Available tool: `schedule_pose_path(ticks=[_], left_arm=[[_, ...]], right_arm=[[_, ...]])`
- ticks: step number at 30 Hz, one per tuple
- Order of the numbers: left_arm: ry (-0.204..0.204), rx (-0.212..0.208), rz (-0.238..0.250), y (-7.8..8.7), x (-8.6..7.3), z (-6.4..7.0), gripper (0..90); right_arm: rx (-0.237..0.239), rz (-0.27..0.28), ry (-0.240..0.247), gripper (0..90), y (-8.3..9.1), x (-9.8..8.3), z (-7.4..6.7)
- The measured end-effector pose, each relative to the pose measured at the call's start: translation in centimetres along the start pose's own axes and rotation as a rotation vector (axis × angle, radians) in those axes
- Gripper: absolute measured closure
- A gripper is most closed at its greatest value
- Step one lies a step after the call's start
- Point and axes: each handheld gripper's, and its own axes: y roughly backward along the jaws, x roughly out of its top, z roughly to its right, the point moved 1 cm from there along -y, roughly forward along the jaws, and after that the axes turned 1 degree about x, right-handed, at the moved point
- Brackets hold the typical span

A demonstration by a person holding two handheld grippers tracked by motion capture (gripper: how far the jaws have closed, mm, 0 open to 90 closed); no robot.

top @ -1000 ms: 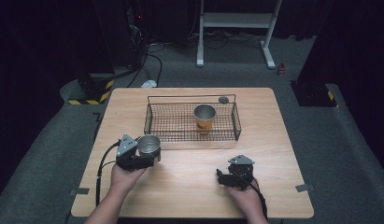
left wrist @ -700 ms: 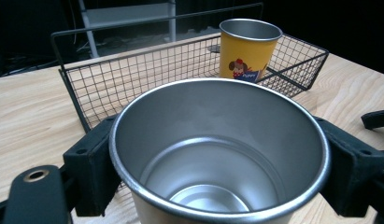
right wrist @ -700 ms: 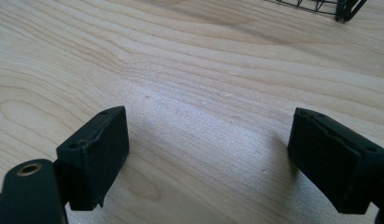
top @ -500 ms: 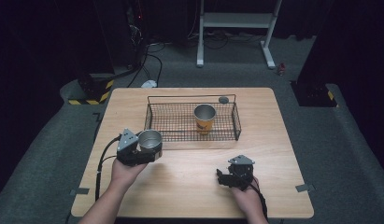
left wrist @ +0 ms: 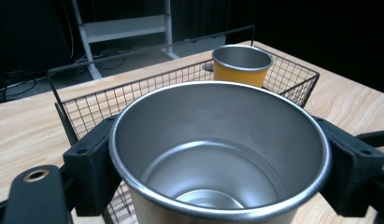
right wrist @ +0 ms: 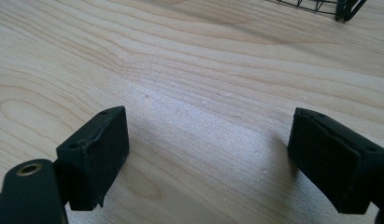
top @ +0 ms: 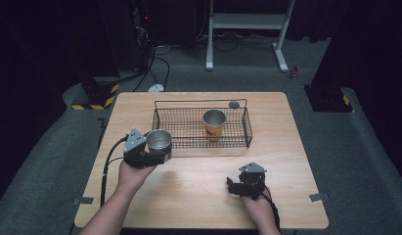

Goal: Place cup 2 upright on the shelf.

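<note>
Left gripper (top: pixel 157 149): jaws clamped on either side of an upright steel cup (top: pixel 159 140), held just in front of the wire basket's (top: pixel 247 128) near-left corner. Inside the basket stands an orange cup (top: pixel 214 124), upright, right of centre. Right gripper (top: pixel 237 185): jaws spread wide, gripping nothing, low over bare table (top: pixel 198 191) near the front edge. Open wood lies between the two grippers.

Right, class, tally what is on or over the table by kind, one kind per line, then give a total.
Cups: 2, a plain steel one in the left gripper, an orange one in the basket
Wire basket: 1
Small grey disc: 1
Grippers: 2, the right gripper open
Total: 6
</note>
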Motion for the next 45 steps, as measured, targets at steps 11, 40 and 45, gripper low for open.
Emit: schedule_pose_path(ticks=[11,40,45], left_arm=[[-0.006,0.003,0.001,-0.8,1.1,0.2,15.0],[0.017,0.036,-0.017,-5.3,2.7,-2.4,15.0],[0.019,0.035,-0.031,-6.1,2.9,-2.5,15.0]], right_arm=[[0.000,0.000,0.001,12.8,0.0,0.0,0.0],[0.000,0.000,-0.002,12.8,0.0,0.0,0.0],[0.001,0.001,0.000,12.7,0.0,0.0,0.0]])
